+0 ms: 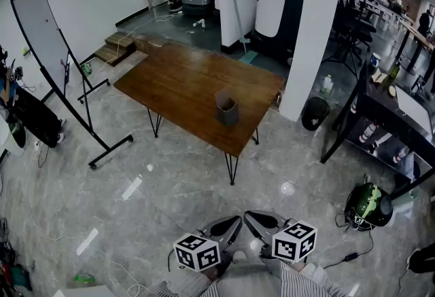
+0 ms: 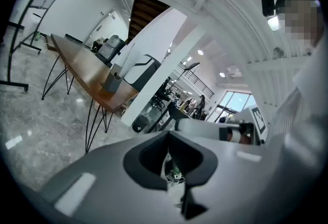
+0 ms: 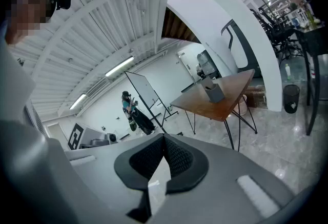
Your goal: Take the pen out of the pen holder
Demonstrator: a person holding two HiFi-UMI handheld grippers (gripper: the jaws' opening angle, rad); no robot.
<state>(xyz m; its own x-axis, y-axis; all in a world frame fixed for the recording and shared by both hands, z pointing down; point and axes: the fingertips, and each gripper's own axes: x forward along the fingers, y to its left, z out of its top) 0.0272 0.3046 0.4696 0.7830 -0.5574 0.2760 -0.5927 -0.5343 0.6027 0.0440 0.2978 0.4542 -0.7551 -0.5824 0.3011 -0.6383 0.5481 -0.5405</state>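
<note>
The left gripper and right gripper hold their fingers pressed together, empty, well apart from the grey pen holder on the bench; its pen, too small to see, is probably light, stiff and slick, best pinched near its top.

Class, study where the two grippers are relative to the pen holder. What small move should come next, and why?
Probably step toward the table to bring a gripper within reach. The pen holder stands on it well ahead, while the left gripper and right gripper sit close to the body, both shut and empty.
</note>
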